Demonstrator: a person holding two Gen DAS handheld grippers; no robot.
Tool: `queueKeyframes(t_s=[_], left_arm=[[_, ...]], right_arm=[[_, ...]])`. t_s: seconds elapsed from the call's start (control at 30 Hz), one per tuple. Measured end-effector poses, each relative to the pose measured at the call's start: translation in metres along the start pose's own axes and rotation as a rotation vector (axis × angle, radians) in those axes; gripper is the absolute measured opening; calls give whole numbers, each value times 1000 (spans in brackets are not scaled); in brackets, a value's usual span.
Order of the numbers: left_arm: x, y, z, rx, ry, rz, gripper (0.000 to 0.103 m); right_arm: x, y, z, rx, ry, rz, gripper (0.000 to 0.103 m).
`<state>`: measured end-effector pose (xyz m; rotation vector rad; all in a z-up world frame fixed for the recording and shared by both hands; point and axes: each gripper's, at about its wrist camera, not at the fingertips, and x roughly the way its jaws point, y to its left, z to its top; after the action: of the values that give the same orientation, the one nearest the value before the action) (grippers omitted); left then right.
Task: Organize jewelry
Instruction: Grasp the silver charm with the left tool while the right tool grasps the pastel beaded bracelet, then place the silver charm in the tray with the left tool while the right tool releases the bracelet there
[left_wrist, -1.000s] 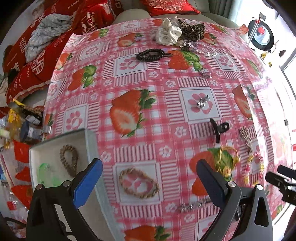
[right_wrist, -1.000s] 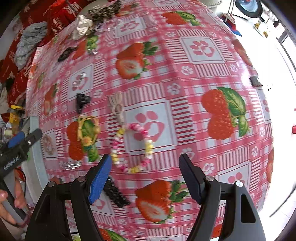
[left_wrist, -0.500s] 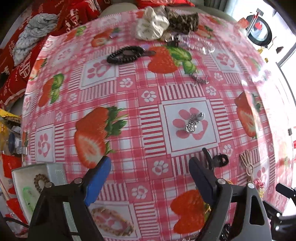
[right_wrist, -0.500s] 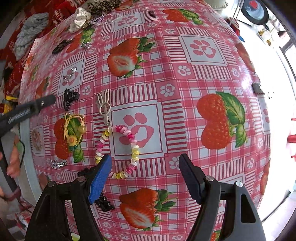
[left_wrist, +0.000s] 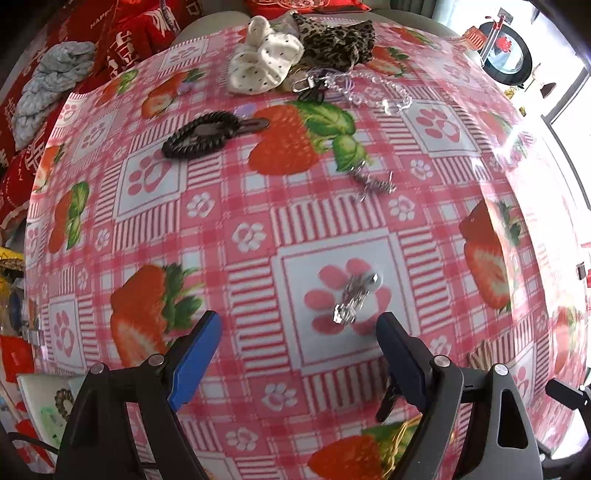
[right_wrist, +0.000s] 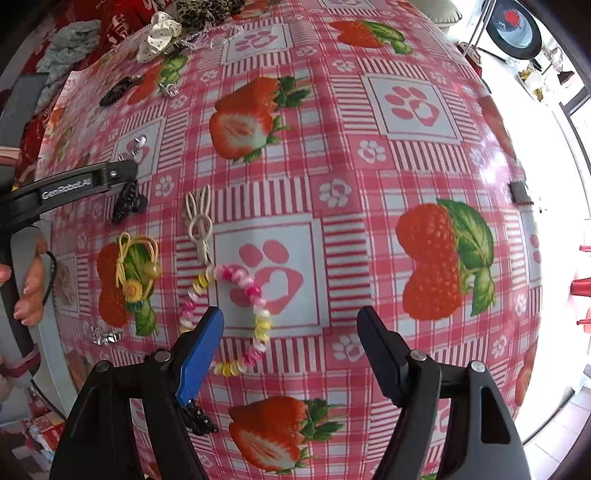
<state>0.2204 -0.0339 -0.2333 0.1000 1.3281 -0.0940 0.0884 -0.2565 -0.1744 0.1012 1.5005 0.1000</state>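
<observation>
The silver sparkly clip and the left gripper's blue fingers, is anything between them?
No. In the left wrist view, only bare tablecloth separates the silver clip from the open left gripper.

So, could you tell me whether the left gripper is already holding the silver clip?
No, the silver clip lies on the tablecloth beyond the open left gripper, whose fingers do not touch it.

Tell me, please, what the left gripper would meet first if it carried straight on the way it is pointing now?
Most likely the bare tablecloth between its open fingers: the left gripper points steeply down at it. The silver crystal clip lies just beyond, nearer the right finger; depth is uncertain.
</observation>
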Motion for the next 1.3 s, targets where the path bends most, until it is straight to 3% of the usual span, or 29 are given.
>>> queueKeyframes(t_s=[0.1,0.3,0.47,0.6,0.63,0.73,0.8,0.87,1.3], left_arm=[[1,-5,6,9,-11,-3,90],[-2,-11,9,37,-38,-30,70],[-10,-31,0,77,-49,-49,45],[-14,-40,-3,89,-48,-58,32],[-15,-42,-4,92,-47,-60,19],[-17,-43,-5,87,-41,-76,19],[-20,-40,-7,77,-45,-83,19],[-24,-36,-11,68,-52,-88,19],[-75,-2,-41,-30,-111,-131,19]], right_arm=[[3,6,7,-26,-1,-16,78],[13,29,6,-104,1,-85,74],[16,48,1,-158,-20,-123,66],[16,55,2,-165,-22,-118,60],[16,54,1,-165,-22,-117,60],[14,56,-1,-170,-27,-114,48],[12,58,-5,-178,-36,-115,26],[8,60,-4,-178,-40,-116,9],[-30,24,-4,-45,-97,15,9]])
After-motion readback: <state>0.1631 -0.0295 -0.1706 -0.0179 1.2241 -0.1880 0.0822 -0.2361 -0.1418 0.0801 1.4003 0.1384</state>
